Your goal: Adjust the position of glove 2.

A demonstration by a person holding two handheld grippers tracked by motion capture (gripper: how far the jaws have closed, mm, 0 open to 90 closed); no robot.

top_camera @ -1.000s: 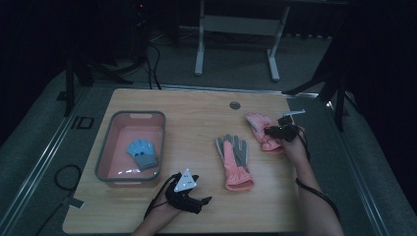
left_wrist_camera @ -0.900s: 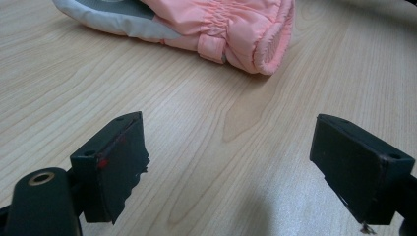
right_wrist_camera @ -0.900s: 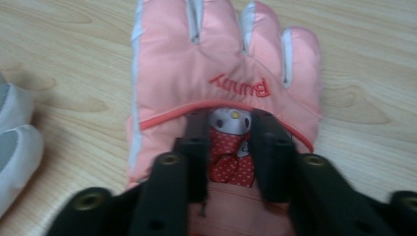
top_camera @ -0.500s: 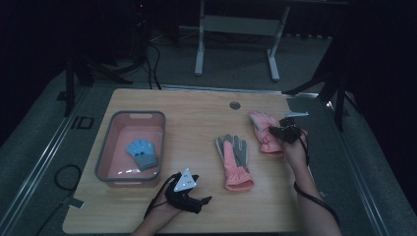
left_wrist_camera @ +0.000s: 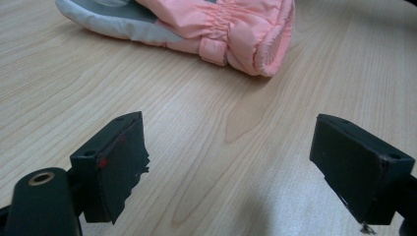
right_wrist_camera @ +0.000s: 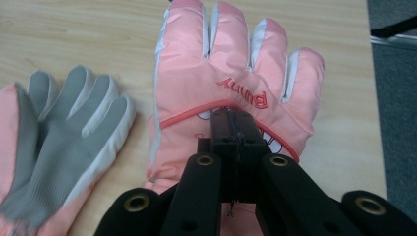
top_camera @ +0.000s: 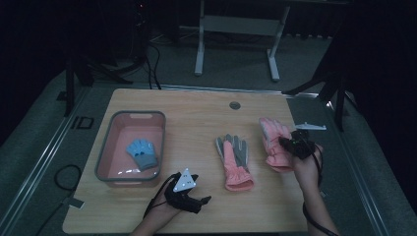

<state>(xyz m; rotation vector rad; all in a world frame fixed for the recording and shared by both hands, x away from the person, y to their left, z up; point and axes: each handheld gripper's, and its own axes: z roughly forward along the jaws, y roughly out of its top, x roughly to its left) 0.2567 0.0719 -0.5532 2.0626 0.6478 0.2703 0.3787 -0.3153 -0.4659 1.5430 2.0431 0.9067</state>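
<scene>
Your left hand [top_camera: 167, 206] rests low near the table's near edge, its forearm coming in from that edge. The left gripper [top_camera: 204, 200] it holds lies close to the tabletop and points toward the table's right side, jaws spread wide with nothing between them. Your right forearm reaches forward along the table's right side; the right gripper [right_wrist_camera: 235, 129] is clamped tight.

The word "Bunny" is stitched in red on the back of the pink glove [right_wrist_camera: 231, 88].

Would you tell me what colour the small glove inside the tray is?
Blue small glove, clearest in the high view.
</scene>
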